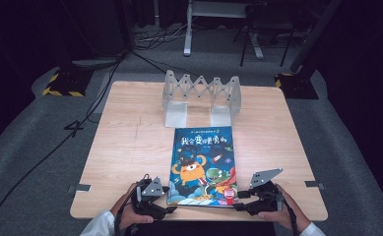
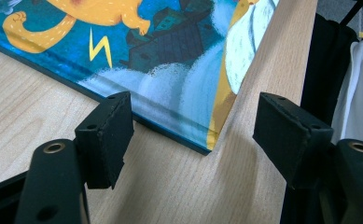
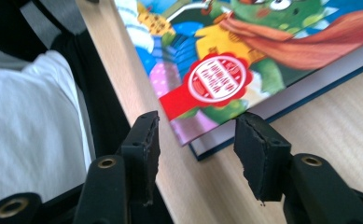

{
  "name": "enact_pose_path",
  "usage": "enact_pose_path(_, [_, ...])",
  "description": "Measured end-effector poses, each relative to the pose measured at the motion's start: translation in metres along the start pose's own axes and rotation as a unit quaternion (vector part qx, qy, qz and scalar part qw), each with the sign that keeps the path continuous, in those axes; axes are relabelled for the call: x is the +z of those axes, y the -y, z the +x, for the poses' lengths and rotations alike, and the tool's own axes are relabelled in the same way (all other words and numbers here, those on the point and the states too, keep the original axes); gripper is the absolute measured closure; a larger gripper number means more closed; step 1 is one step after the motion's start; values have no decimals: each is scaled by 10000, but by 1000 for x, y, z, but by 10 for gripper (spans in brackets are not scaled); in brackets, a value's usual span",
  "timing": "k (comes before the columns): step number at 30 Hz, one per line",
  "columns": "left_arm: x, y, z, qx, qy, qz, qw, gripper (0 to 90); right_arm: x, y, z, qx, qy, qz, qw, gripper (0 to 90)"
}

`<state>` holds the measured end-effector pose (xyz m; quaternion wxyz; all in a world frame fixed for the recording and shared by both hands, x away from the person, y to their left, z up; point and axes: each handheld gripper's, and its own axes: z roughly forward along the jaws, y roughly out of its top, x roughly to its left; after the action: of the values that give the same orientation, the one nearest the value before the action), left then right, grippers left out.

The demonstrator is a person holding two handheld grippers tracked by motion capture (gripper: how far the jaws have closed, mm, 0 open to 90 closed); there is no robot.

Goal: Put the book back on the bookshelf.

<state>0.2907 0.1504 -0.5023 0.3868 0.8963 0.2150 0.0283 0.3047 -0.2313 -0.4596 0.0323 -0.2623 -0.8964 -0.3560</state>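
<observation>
A picture book (image 1: pixel 203 164) with a blue cover and cartoon monsters lies flat and closed on the wooden table (image 1: pixel 130 147), its bottom edge near the table's front edge. My left gripper (image 1: pixel 170 199) is at the book's near left corner and is open. In the left gripper view that corner of the book (image 2: pixel 170 46) sits between the spread jaws of the left gripper (image 2: pixel 194 112), and neither pad touches it. My right gripper (image 1: pixel 238 200) is at the near right corner. In the right gripper view the book (image 3: pixel 272 46) shows a red seal, and its corner pokes between the open jaws of the right gripper (image 3: pixel 198 123) with gaps on both sides.
A clear accordion-style book rack (image 1: pixel 201 96) stands at the back middle of the table, just beyond the book. The table's front edge (image 2: pixel 282 46) runs right beside both grippers. The person's white sleeve (image 3: pixel 30 116) is close behind it. Bare wood lies left and right of the book.
</observation>
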Motion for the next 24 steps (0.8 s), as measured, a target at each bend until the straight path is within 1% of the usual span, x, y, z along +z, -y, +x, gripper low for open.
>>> enact_pose_path(3, [0,0,0,23,1,-4,10000,289,0,-2,-5,114,-95,-144,9998,476])
enact_pose_path(4, [0,0,0,12,-1,-2,10000,289,2,-5,-9,163,-121,-154,9997,446])
enact_pose_path(6, [0,0,0,43,0,-9,10000,289,3,-6,-10,183,-157,-153,9996,438])
enact_pose_path(10, [1,0,0,69,1,-16,10000,289,3,-11,-17,292,-456,-346,9979,396])
enact_pose_path(11, [1,0,0,69,1,-16,10000,289,3,-11,-17,292,-456,-346,9979,396])
enact_pose_path(12, [1,0,0,71,2,-11,10000,289,2,-12,-18,323,-507,-385,9975,396])
enact_pose_path(13, [1,0,0,70,-6,-8,10000,290,1,-14,-19,332,-517,-441,9971,396])
enact_pose_path(15, [1,0,0,74,-11,-6,10000,290,-3,-19,-23,404,-378,-576,9968,396])
enact_pose_path(16, [1,0,0,82,-22,-4,10000,289,-4,-21,-25,448,-415,-623,9962,397])
enact_pose_path(18, [1,0,0,83,-32,-4,10000,290,-5,-24,-27,459,-480,-684,9954,396])
enact_pose_path(19, [1,0,0,85,-31,-10,10000,289,-4,-26,-28,462,-499,-670,9954,396])
enact_pose_path(21, [1,-1,1,68,-26,-17,10000,289,2,-30,-29,477,-440,-587,9962,389])
enact_pose_path(22, [1,-1,1,77,-37,-7,10000,290,10,-33,-32,504,-497,-543,9960,369])
enact_pose_path(23, [1,-1,1,77,-37,-7,10000,290,10,-33,-32,504,-497,-543,9960,369])
enact_pose_path(24, [1,-1,1,86,-51,-5,10000,290,16,-36,-36,583,-548,-557,9952,370])
